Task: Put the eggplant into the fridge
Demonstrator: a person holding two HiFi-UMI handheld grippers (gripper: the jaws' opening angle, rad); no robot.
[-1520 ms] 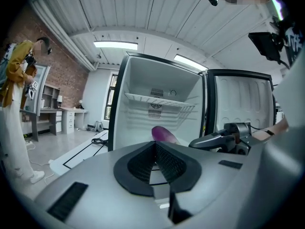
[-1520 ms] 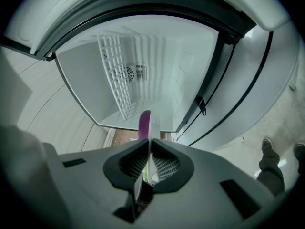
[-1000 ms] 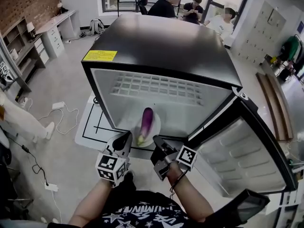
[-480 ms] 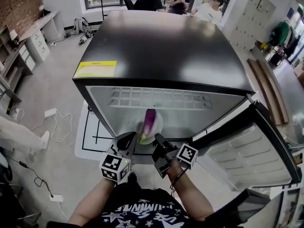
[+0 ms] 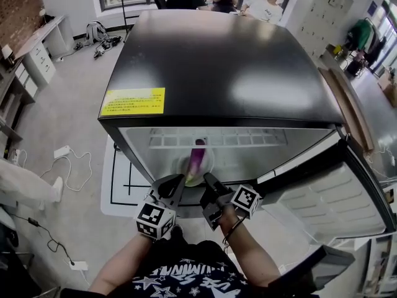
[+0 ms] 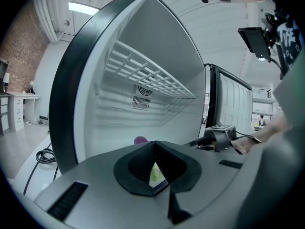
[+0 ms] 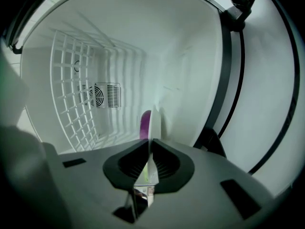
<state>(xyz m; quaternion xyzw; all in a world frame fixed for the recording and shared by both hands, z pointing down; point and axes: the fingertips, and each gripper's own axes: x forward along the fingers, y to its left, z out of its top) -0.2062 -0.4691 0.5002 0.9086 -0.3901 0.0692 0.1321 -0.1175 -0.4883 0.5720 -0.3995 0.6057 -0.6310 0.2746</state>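
Note:
A purple eggplant [image 5: 197,155] with a green stem lies on a white plate [image 5: 208,160] inside the open black fridge [image 5: 229,61], under its wire shelf [image 5: 217,139]. My left gripper [image 5: 179,182] is shut on the plate's near left rim and my right gripper [image 5: 208,180] is shut on its near right rim. In the left gripper view the eggplant's stem [image 6: 156,174] shows between the closed jaws and its purple end [image 6: 140,140] shows above them. In the right gripper view the plate [image 7: 154,127] stands edge-on with the eggplant [image 7: 145,123] just left of it.
The fridge door [image 5: 335,197] hangs open to the right. A yellow label [image 5: 135,101] sits on the fridge's top front. A vent grille [image 7: 99,95] is on the back wall. Cables [image 5: 68,160] lie on the floor at left. People sit at the far side of the room.
The plate with the eggplant has gone further into the fridge, both grippers following it. The head view has moved closer over the fridge's top.

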